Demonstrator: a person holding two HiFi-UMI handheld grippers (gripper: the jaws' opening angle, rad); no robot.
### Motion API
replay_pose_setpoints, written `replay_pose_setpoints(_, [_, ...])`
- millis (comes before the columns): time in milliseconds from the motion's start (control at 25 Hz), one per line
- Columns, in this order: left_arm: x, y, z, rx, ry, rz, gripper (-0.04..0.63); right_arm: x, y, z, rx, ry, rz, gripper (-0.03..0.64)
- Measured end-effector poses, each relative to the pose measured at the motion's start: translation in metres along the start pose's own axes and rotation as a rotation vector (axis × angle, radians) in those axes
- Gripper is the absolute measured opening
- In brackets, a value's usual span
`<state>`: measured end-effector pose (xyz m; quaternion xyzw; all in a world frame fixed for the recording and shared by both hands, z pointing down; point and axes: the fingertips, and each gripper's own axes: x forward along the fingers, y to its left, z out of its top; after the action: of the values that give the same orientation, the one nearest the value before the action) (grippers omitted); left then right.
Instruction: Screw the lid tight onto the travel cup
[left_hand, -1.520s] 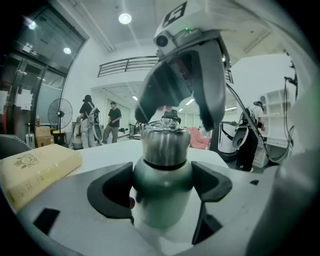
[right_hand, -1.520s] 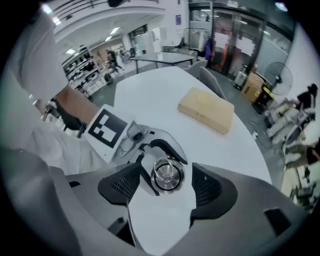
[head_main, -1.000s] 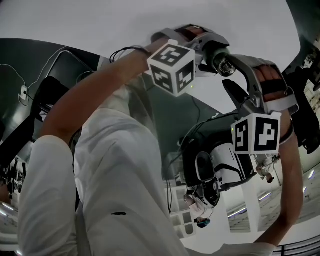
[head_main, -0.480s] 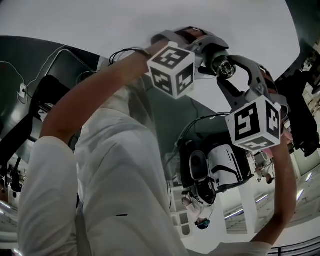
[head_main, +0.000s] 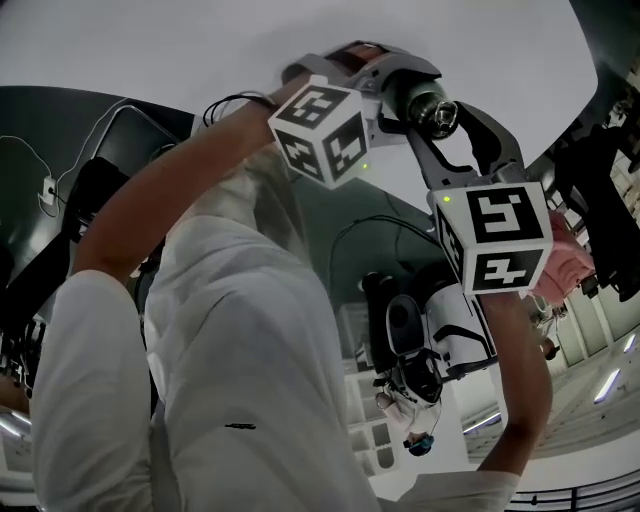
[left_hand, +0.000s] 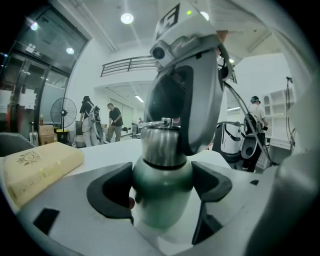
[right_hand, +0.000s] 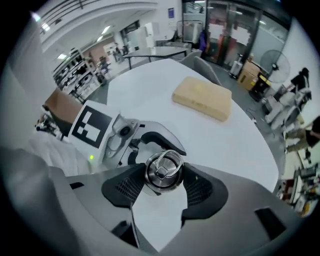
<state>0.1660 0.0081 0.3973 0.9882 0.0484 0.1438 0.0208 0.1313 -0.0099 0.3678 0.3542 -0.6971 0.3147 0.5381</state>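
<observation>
The green travel cup (left_hand: 162, 192) stands upright between the pads of my left gripper (left_hand: 162, 187), which is shut on its body. Its steel lid (right_hand: 163, 170), with a wire ring on top, sits on the cup's neck. My right gripper (right_hand: 163, 181) comes down from above. Its jaws have just been closing and both pads now press on the sides of the lid. In the head view the lid (head_main: 428, 103) shows between the two marker cubes, over the white table (head_main: 150, 50). The cup's base is hidden.
A tan box (right_hand: 202, 97) lies on the round white table (right_hand: 240, 145) beyond the cup, and is also seen as the box (left_hand: 35, 167) at the left. Several people and a standing fan (left_hand: 62, 112) are far back in the room.
My right gripper has rolled about its own axis above the lid, its marker cube swinging round, and its jaws have closed onto the lid. The left gripper and cup have stayed put.
</observation>
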Motion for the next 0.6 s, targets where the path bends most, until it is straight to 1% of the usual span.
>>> replay_pose_setpoints(160, [-0.0017, 0.0008, -0.002, -0.012, 0.002, 0.035, 0.348, -0.001, -0.0038, -0.0003, 0.296, -0.091, -0.077, 0.235])
replay_pose_setpoints(200, [-0.0022, 0.001, -0.0022, -0.013, 0.002, 0.041, 0.348, -0.0017, -0.0047, -0.0005, 0.357, -0.117, -0.095, 0.235])
replay_pose_setpoints(240, [-0.0023, 0.0011, -0.002, -0.014, 0.001, 0.046, 0.348, -0.0026, -0.0054, -0.0009, 0.393, -0.139, -0.112, 0.235])
replay_pose_setpoints(360, [-0.001, 0.0006, -0.0008, -0.014, -0.006, 0.049, 0.348, -0.0042, -0.0063, -0.0023, 0.395, -0.162, -0.132, 0.236])
replay_pose_setpoints(520, [-0.0028, 0.0015, -0.0008, -0.019, -0.013, 0.051, 0.348, -0.004, -0.0033, 0.0007, 0.377, -0.165, -0.111, 0.236])
replay_pose_setpoints(600, [-0.0023, 0.0009, -0.0002, -0.021, -0.015, 0.052, 0.348, -0.008, 0.0019, 0.0027, 0.336, -0.172, -0.092, 0.268])
